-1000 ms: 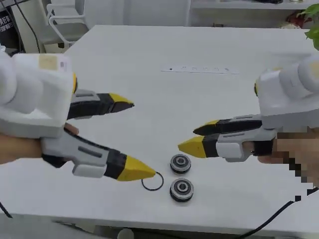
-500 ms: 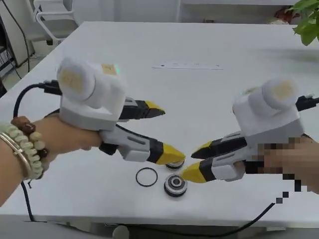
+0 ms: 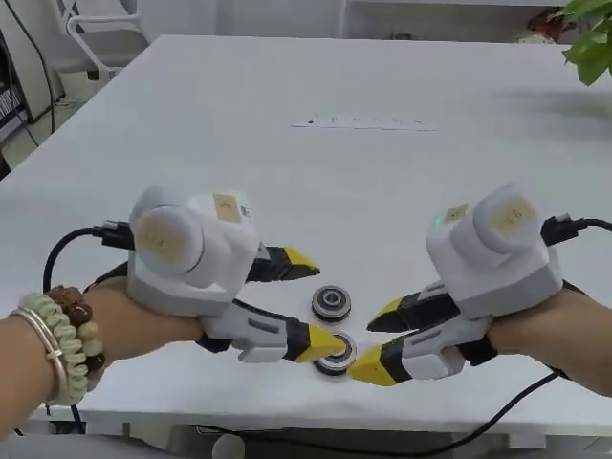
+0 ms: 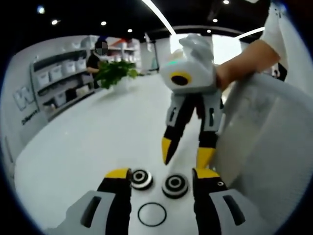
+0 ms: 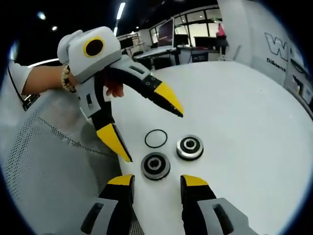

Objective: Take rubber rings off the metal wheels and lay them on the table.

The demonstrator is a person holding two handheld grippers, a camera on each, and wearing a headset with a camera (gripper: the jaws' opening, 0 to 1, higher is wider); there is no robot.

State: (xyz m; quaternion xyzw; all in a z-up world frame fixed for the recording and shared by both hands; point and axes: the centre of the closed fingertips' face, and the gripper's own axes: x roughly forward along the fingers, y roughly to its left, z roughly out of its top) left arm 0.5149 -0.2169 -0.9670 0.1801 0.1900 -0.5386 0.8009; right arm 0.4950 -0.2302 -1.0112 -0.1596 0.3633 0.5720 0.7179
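Head view: white table [image 3: 402,182], person's left wrist with bead bracelets [image 3: 57,335] at near left. The left gripper [image 3: 325,306] points right, jaws spread wide, nothing in them. Its near tip sits right beside the near metal wheel [image 3: 335,358], and the far wheel [image 3: 331,303] lies between the two tips. Both wheels lie flat near the table's near edge, close together but not touching.

Left gripper view: own jaws of the left gripper [image 4: 161,175] are wide apart and empty. One loose rubber ring [image 4: 152,214] lies flat on the table between them, left of the wheels and clear of both. The two wheels [image 4: 141,179] [image 4: 175,185] sit just past the ring.

Right gripper view: same ring [image 5: 156,138] beyond the wheels [image 5: 155,166] [image 5: 190,147]. Cannot tell whether either wheel carries a ring.

The right gripper [image 3: 365,349] points left at the near wheel, tips just beside it, jaws partly open and holding nothing. In its own view the right gripper [image 5: 158,180] shows a clear gap, with the wheel just ahead. A plant [image 3: 588,38] is at far right.
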